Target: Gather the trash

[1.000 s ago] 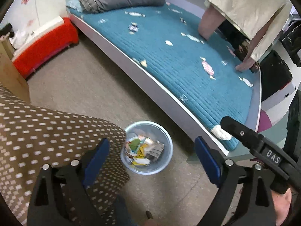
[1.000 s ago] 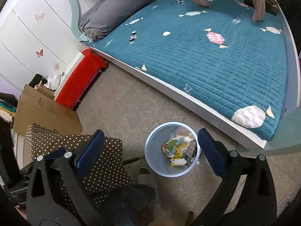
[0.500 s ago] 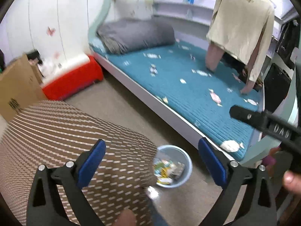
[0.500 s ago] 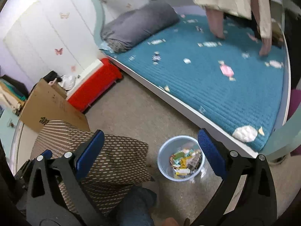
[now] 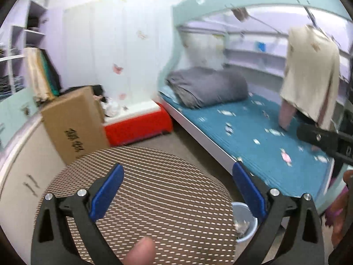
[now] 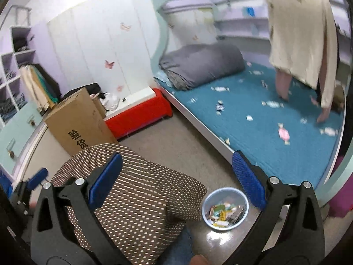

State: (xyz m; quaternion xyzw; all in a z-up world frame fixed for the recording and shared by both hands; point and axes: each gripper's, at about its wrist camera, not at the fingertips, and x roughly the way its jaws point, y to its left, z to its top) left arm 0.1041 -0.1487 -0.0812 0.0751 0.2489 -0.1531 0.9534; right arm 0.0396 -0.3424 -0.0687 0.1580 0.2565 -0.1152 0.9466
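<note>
Our trash bin [image 6: 225,207], a pale blue tub, stands on the floor [image 6: 187,152] beside the bed frame, filled with colourful wrappers [image 6: 224,214]. More wrappers [image 6: 283,133] lie scattered over the teal bed cover [image 6: 275,110]. Just left of the bin we see brown dotted fabric [image 6: 136,196]. Our right tongs [image 6: 176,176] stand wide with nothing between the blue pads. Our left tongs [image 5: 177,186] have just been opening and now stand wide and empty too. A grey bolster [image 6: 203,65] rests at the head of the bed, and a red box [image 6: 139,117] and a cardboard carton [image 6: 77,123] sit along the wall.
</note>
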